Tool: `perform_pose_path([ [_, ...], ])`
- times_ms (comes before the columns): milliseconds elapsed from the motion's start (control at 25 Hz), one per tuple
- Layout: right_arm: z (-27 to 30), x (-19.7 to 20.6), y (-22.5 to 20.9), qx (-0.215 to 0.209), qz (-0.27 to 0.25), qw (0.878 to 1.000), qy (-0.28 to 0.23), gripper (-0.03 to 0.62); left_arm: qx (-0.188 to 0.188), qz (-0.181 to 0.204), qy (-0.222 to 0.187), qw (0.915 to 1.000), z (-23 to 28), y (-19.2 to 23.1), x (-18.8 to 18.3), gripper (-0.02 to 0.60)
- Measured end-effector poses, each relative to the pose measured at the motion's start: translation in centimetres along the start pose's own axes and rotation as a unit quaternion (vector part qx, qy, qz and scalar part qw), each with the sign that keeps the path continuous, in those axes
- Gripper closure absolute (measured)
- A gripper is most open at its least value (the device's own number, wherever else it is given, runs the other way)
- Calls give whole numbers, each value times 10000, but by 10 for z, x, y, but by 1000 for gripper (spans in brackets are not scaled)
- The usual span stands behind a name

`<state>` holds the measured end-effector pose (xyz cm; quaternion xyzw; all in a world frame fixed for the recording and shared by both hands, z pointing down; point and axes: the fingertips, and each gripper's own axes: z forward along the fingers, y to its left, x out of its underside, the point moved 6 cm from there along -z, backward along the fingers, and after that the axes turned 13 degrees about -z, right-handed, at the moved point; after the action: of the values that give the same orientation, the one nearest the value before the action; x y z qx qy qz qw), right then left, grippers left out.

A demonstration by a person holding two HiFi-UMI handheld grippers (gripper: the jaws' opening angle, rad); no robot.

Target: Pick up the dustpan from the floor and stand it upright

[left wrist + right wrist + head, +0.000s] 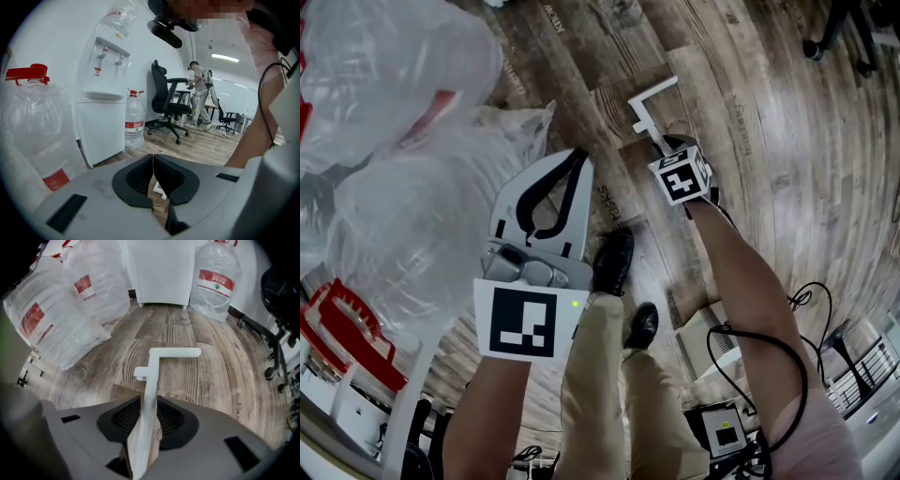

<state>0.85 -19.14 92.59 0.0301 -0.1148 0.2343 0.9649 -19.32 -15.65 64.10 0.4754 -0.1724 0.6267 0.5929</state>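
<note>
Dustpan [151, 390]: only a slim white stem ending in a short crossbar shows, running forward out of the right gripper [149, 404], low over the wooden floor [769, 141]; whether its far end touches the boards cannot be told, and the pan part is not seen in any view; around it, largest first: floor planks across the whole head view; bulky clear plastic water jugs [403, 216] with red labels heaped at the person's left; white water dispenser [101, 122] against the wall; black office chair [168, 103] beyond it; single water bottle [134, 122] standing just beside the dispenser; the person's dark shoes [612, 261] between the two grippers; right gripper clamped on the stem, pads pressing it from both sides; left gripper [153, 157] held higher and well apart from the dustpan, jaws closed tip to tip on nothing (it plays no part in the grasp); progress, as a judgement: the grasp is made, so the pick-up looks begun; the stem lies closer to flat than vertical, so tipping it up and setting it to stand is left to do.
</note>
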Motion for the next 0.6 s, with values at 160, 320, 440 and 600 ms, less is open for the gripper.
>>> perform_pose_path([
  [160, 9, 0, 2, -22, -17, 10000, 13, 480, -24, 62, 53, 10000, -2, 3, 3, 568],
  [320, 16, 1, 4, -54, -35, 9999, 77, 471, -5, 105, 41, 9999, 0, 3, 6, 568],
  [440, 20, 3, 4, -45, -24, 9999, 109, 471, 23, 138, 81, 9999, 0, 2, 10, 568],
  [600, 24, 5, 5, -15, 27, 9999, 97, 471, 27, 139, 116, 9998, 0, 1, 15, 568],
])
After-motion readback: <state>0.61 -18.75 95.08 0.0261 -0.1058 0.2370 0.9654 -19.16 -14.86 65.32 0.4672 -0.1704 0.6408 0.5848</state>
